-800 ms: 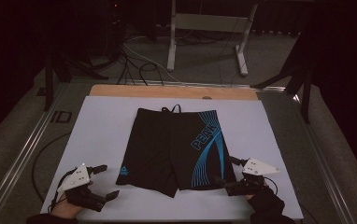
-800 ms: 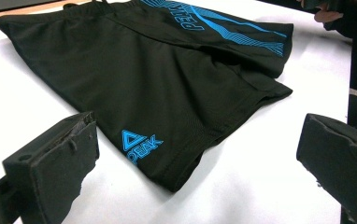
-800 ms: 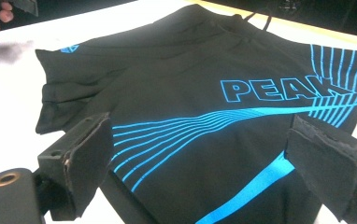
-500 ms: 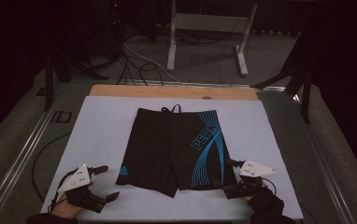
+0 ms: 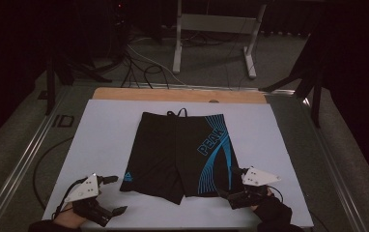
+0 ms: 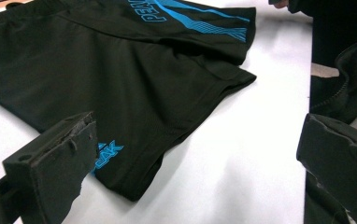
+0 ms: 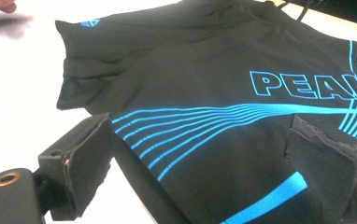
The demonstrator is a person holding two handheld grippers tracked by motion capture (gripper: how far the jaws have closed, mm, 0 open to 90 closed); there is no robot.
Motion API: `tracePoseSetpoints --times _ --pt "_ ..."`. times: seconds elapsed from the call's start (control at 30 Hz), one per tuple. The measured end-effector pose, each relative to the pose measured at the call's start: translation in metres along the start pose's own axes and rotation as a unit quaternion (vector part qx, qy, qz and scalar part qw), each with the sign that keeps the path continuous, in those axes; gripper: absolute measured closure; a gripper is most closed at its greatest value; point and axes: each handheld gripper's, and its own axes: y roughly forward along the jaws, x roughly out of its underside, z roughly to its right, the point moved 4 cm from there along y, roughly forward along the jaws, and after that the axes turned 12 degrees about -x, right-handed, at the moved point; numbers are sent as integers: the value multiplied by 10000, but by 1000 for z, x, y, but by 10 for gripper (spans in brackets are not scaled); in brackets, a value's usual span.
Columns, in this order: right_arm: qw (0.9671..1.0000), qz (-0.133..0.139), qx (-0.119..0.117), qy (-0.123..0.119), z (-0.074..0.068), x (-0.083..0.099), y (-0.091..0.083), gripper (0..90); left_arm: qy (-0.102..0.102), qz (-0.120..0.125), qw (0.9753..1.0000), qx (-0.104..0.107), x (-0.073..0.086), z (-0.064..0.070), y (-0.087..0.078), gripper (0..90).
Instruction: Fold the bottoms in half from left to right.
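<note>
Black swim shorts (image 5: 178, 154) with blue lines lie flat mid-sheet on the white sheet (image 5: 105, 140). At seven o'clock of them the left gripper (image 5: 115, 194) sits with jaws spread wide, beside the hem. At five o'clock the right gripper (image 5: 227, 182) gapes too, straddling the other hem.

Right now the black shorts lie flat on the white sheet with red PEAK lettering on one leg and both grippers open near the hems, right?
Not quite: the PEAK lettering on the shorts is blue, as the right gripper view shows. The rest holds.
</note>
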Motion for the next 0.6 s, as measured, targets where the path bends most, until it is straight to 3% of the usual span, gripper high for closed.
tracePoseSetpoints --times 0.37,0.6 --pt "9999 162 51 -36 -4 -17 -10 85 41 20 10000 -14 -9 1 -5 4" --pt "9993 224 285 -40 1 -38 -22 85 98 51 9999 -75 -20 -4 -12 4"
